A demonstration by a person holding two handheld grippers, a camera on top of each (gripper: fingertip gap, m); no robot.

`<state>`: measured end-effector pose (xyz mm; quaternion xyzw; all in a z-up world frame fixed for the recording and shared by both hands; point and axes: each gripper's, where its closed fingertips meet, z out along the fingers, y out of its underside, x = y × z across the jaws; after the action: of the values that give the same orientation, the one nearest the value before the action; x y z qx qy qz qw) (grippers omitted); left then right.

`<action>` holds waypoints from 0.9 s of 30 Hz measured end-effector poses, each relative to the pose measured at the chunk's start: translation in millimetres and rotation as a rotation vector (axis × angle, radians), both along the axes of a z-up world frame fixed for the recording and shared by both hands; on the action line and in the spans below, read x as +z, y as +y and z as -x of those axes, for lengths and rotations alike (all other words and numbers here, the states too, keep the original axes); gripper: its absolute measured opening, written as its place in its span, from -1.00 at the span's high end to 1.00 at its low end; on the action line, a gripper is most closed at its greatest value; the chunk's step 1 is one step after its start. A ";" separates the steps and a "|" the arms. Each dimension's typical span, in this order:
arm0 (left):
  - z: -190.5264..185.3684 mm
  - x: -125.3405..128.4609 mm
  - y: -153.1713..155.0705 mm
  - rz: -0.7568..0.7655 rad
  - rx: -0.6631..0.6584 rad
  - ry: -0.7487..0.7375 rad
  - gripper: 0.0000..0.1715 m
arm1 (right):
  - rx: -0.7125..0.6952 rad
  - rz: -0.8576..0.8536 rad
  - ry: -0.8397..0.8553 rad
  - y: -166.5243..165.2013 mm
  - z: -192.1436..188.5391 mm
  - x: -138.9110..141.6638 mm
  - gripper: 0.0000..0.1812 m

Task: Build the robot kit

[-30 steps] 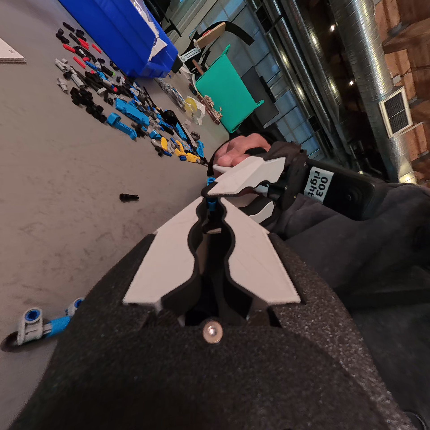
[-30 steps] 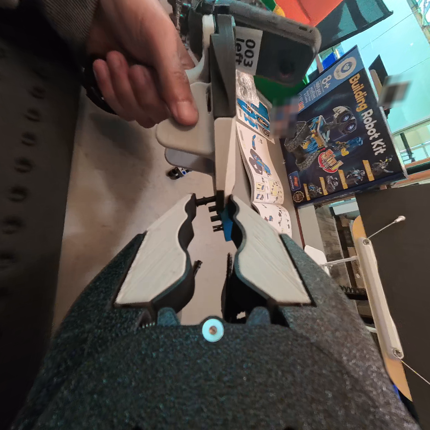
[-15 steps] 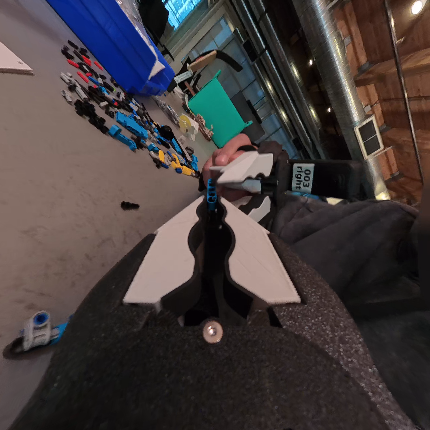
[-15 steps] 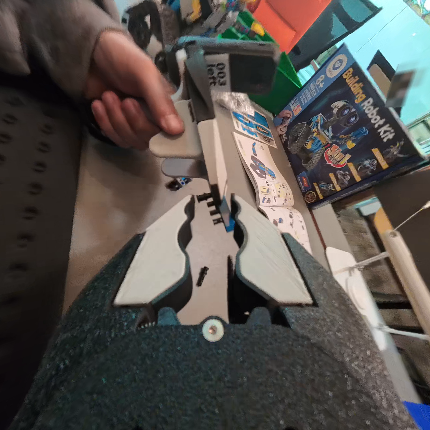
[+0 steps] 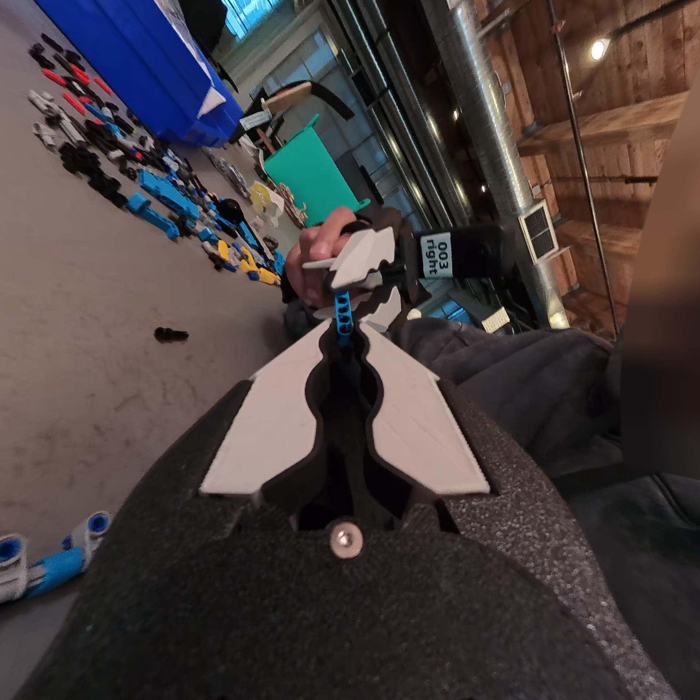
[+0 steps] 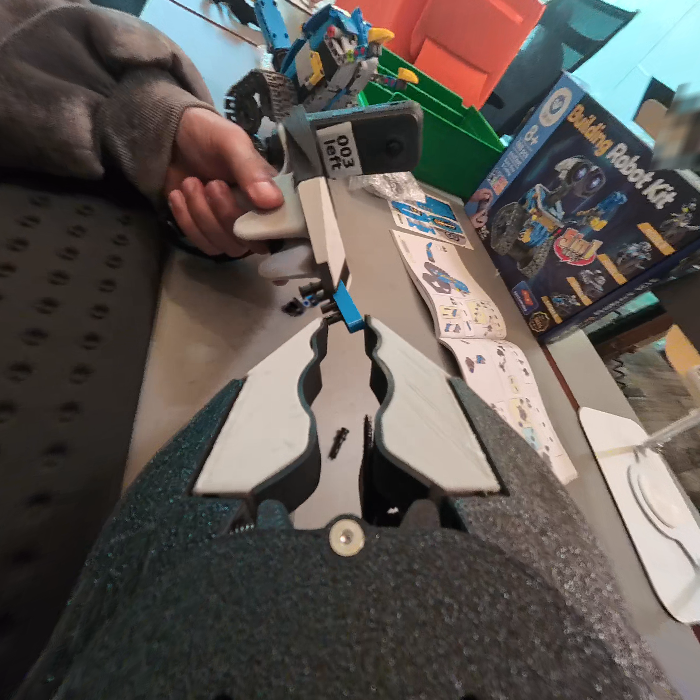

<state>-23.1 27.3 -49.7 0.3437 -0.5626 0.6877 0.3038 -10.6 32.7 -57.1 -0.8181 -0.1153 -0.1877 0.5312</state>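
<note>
Left gripper (image 5: 344, 328) pinches one blue beam (image 5: 343, 315), maybe three pegs; right gripper (image 6: 345, 322) spread, empty.

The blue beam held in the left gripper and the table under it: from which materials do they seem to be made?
Blue beam: probably hard moulded plastic, given its even saturated colour, crisp edges and row of round holes. Table: a grey matt surface with faint mottling and scuffs, perhaps laminate or a coated board; the pictures leave this open.
</note>
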 end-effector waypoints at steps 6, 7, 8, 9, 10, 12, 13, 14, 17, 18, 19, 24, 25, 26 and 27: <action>17.3 -9.5 -13.8 -0.116 -0.080 -0.103 0.92 | 0.151 0.035 -0.007 -3.9 19.0 -7.3 0.80; 19.9 -10.6 -15.3 -0.132 -0.090 -0.120 0.92 | 0.173 0.040 -0.025 -5.3 21.9 -7.8 0.80; 22.7 -11.9 -16.9 -0.144 -0.104 -0.134 0.92 | 0.187 0.048 -0.036 -6.4 24.0 -8.8 0.80; 26.3 -12.8 -18.9 -0.153 -0.123 -0.144 0.92 | 0.212 0.055 -0.047 -7.1 28.3 -9.9 0.80; 27.8 -13.9 -20.3 -0.163 -0.132 -0.151 0.92 | 0.231 0.061 -0.060 -7.5 31.9 -10.7 0.80; 29.0 -17.5 -22.2 -0.185 -0.140 -0.153 0.91 | 0.254 0.096 -0.073 -8.1 36.9 -16.6 0.80; 28.6 -19.1 -22.3 -0.190 -0.143 -0.146 0.91 | 0.252 0.109 -0.077 -7.7 37.6 -19.0 0.80; 28.8 -20.2 -22.3 -0.191 -0.149 -0.140 0.91 | 0.246 0.120 -0.087 -7.8 37.0 -20.5 0.80; 29.5 -24.3 -23.0 -0.217 -0.157 -0.145 0.93 | 0.242 0.147 -0.084 -8.4 36.8 -24.6 0.80; 30.6 -24.3 -23.3 -0.214 -0.165 -0.146 0.93 | 0.246 0.153 -0.090 -8.7 37.6 -25.9 0.80; 31.5 -23.0 -23.6 -0.203 -0.173 -0.143 0.93 | 0.250 0.147 -0.087 -8.9 38.8 -24.8 0.80; 32.2 -22.8 -24.5 -0.188 -0.191 -0.126 0.93 | 0.255 0.150 -0.072 -10.0 39.8 -24.2 0.80; 30.8 -22.2 -24.4 -0.191 -0.179 -0.134 0.93 | 0.255 0.150 -0.071 -10.3 39.8 -24.1 0.80; 27.5 -21.0 -23.8 -0.199 -0.155 -0.154 0.93 | 0.236 0.142 -0.067 -10.2 36.7 -23.4 0.80; 23.1 -21.0 -22.3 -0.214 -0.127 -0.173 0.94 | 0.211 0.130 -0.040 -10.2 33.3 -22.1 0.79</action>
<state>-46.2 5.0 -70.7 0.2775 -0.6774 0.6302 0.2587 -43.9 22.5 -79.3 -0.8302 -0.2233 -0.1392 0.4915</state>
